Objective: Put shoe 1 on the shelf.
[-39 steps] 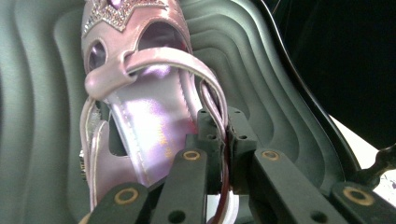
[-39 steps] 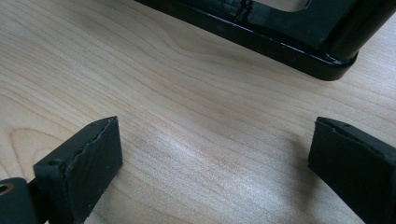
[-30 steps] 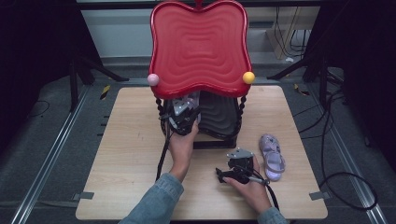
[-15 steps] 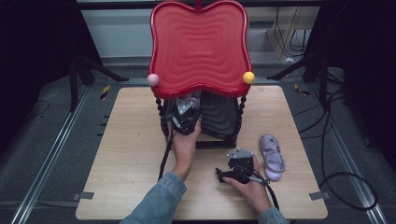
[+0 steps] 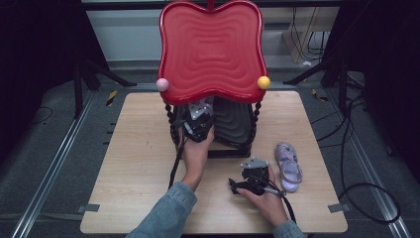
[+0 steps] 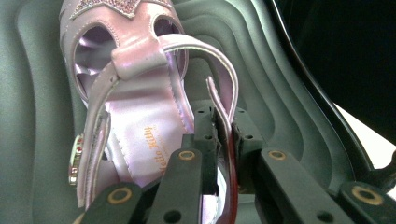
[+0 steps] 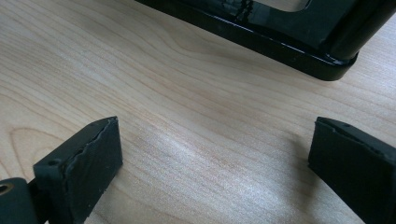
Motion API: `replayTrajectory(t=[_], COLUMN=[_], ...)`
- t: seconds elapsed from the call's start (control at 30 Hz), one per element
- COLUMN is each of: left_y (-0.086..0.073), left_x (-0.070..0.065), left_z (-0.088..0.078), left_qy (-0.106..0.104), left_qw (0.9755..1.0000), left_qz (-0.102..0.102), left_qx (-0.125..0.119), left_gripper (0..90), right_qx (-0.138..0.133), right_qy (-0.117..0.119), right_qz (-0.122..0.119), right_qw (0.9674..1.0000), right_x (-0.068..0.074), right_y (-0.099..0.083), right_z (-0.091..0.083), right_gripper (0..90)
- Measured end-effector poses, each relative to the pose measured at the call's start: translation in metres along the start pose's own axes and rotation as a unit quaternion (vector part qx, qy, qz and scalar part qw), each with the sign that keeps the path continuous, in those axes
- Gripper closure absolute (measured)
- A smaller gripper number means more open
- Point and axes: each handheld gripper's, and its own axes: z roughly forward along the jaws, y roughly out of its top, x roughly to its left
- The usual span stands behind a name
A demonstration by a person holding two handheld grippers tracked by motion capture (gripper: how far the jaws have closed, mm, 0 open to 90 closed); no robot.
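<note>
A lilac sandal (image 6: pixel 140 107) lies on the ridged black lower shelf (image 6: pixel 32 121) of a rack with a red top tray (image 5: pixel 210 49). My left gripper (image 6: pixel 223 119) is under that tray (image 5: pixel 198 121), shut on the sandal's thin heel strap. Its jaws have just been opening a little, and the strap still sits between the pads. A second lilac sandal (image 5: pixel 288 159) lies on the wooden table at the right. My right gripper (image 5: pixel 234 186) rests low over the table beside it, its jaws (image 7: pixel 212 154) wide open around bare wood.
The rack's glossy black base (image 7: pixel 261 37) is just ahead of the right gripper. Twisted black posts (image 5: pixel 255 124) carry the red tray, which has a pink ball (image 5: pixel 162 84) and a yellow ball (image 5: pixel 264 82) at its corners. Bare tabletop (image 5: pixel 133 153) lies left of the rack.
</note>
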Motion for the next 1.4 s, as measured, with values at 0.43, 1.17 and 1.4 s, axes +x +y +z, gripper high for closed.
replayTrajectory(t=[0.43,1.17,1.4], left_y=[-0.001,0.007,0.001], left_x=[-0.001,-0.01,-0.009], left_z=[0.001,-0.027,-0.052], left_qy=[-0.007,-0.017,-0.021], left_qw=[1.0,0.9993,0.9981], left_qz=[-0.003,0.022,0.054], left_qx=[-0.001,-0.025,-0.02], left_gripper=[76.8,63.1,57.8], right_qx=[0.0,0.0,0.001], right_qy=[0.001,0.0,0.001], right_qz=[0.0,-0.001,0.001], right_qw=[1.0,1.0,1.0], right_x=[0.0,0.0,0.0], right_y=[0.0,0.0,0.0], right_z=[0.0,0.0,0.0], right_gripper=[3.1,3.1,3.1])
